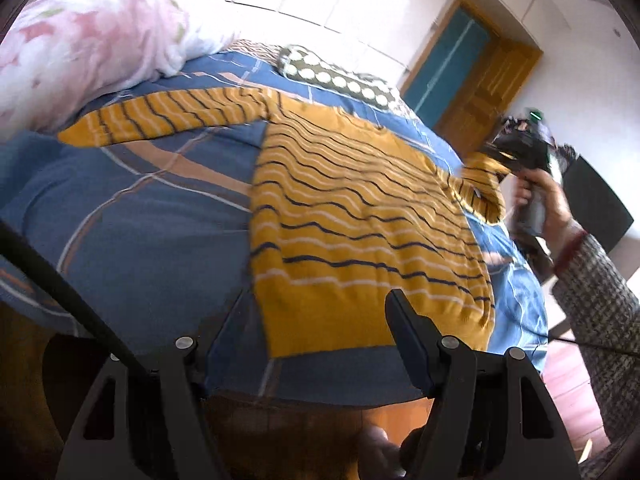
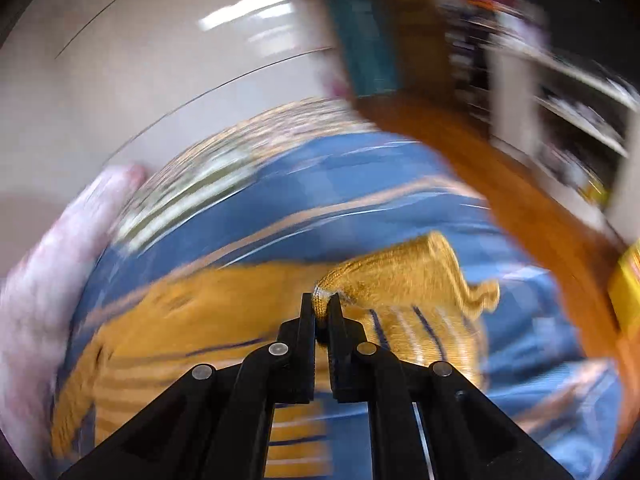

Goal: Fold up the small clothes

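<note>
Meanwhile a sweater (image 2: 404, 276) sleeve was pinched in the right gripper (image 2: 322, 304) above the bed (image 1: 140, 216); the left gripper (image 1: 316, 316) was held spread, empty

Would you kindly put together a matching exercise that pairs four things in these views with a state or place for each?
Things:
1. right gripper
2. left gripper
3. sweater's far sleeve
4. polka-dot pillow

States or places:
A. spread flat across the blue bedcover
B. open, nothing between its fingers
C. lying beyond the sweater's collar end
D. shut on the other sleeve's cuff

Pairs: 1-D, 2-B, 3-A, 4-C
</note>
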Demonstrator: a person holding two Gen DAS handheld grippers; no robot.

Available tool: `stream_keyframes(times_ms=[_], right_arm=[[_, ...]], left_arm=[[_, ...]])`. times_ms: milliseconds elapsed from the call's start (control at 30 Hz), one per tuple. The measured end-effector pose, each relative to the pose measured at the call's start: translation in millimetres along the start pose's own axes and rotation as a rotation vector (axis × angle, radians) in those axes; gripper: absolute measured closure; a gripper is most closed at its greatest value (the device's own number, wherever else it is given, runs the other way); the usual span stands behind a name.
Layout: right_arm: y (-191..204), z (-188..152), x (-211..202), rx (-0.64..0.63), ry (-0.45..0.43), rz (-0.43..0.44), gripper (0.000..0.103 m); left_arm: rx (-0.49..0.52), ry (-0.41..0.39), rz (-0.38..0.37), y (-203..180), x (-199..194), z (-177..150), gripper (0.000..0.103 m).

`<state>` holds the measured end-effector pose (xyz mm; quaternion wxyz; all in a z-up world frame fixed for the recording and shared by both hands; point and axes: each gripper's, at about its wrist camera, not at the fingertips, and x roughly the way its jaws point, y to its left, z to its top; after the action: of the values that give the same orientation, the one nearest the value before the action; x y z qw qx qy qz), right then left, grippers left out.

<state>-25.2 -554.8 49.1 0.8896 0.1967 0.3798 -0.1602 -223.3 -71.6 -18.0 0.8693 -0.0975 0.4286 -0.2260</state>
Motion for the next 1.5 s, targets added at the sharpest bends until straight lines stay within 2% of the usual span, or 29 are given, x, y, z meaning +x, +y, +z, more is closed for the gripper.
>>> stream_keyframes(times_ms=[67, 167, 233, 333, 433, 500, 600, 667, 700, 733, 867, 933, 1000, 1200, 1333, 1500], right_arm=[[75.7, -17.7, 29.4, -0.124, 0.05, 0.073, 0.097], [164.2, -52.0, 70.6, -0.263, 0.12, 0.139, 0.097], [203.3, -74.5, 96.0, -0.328, 0.183, 0.176, 0.097], [251.8, -109.3, 130.2, -0.464, 0.259, 0.154, 0.09], [277.8, -132.2, 129.3, -0.586, 0.238, 0.135, 0.086], [294.2, -150.3, 119.9, -0.699, 0.222, 0.157, 0.086], [328.7, -189.4, 101.0, -0.947, 0.137, 0.108, 0.084], [343.7, -209.4, 86.6, -1.062, 0.079, 0.104, 0.078], [352.7, -215.4, 82.8, -1.082, 0.073, 0.124, 0.07], [353.3, -218.7, 77.5, -1.083, 0.073, 0.146, 0.068], [353.4, -217.7, 62.1, -1.006, 0.104, 0.217, 0.068], [351.9, -211.7, 52.3, -0.916, 0.144, 0.283, 0.068], [362.1, -215.3, 39.2, -0.888, 0.17, 0.358, 0.068], [428.3, -268.0, 14.7, -1.013, 0.185, 0.475, 0.068], [473.0, -310.2, 17.6, -1.15, 0.143, 0.433, 0.068], [500.1, -323.3, 33.6, -1.176, 0.125, 0.371, 0.068]], left_arm=[[-0.019, -0.018, -0.001, 11.7, -7.1, -1.7, 0.034], [-0.065, -0.035, -0.002, 33.8, -15.0, -4.8, 0.034], [-0.097, -0.041, -0.005, 47.5, -19.6, -7.2, 0.034], [-0.152, -0.049, -0.026, 66.3, -26.5, -8.7, 0.034], [-0.194, -0.066, -0.049, 80.6, -32.1, -9.3, 0.034], [-0.2, -0.072, -0.064, 84.3, -33.0, -8.5, 0.033], [-0.181, -0.072, -0.077, 81.4, -32.1, -7.1, 0.033], [-0.169, -0.071, -0.084, 78.7, -32.1, -7.2, 0.033], [-0.169, -0.072, -0.085, 78.5, -32.7, -7.2, 0.033], [-0.172, -0.073, -0.085, 78.9, -33.1, -7.2, 0.033], [-0.181, -0.079, -0.079, 87.0, -36.3, -6.8, 0.033], [-0.185, -0.088, -0.074, 92.0, -40.2, -7.9, 0.033], [-0.193, -0.096, -0.071, 97.0, -42.3, -9.4, 0.033], [-0.216, -0.094, -0.072, 106.7, -43.0, -15.3, 0.033], [-0.229, -0.106, -0.089, 112.8, -46.9, -18.0, 0.033], [-0.243, -0.112, -0.104, 121.1, -49.7, -23.3, 0.033]])
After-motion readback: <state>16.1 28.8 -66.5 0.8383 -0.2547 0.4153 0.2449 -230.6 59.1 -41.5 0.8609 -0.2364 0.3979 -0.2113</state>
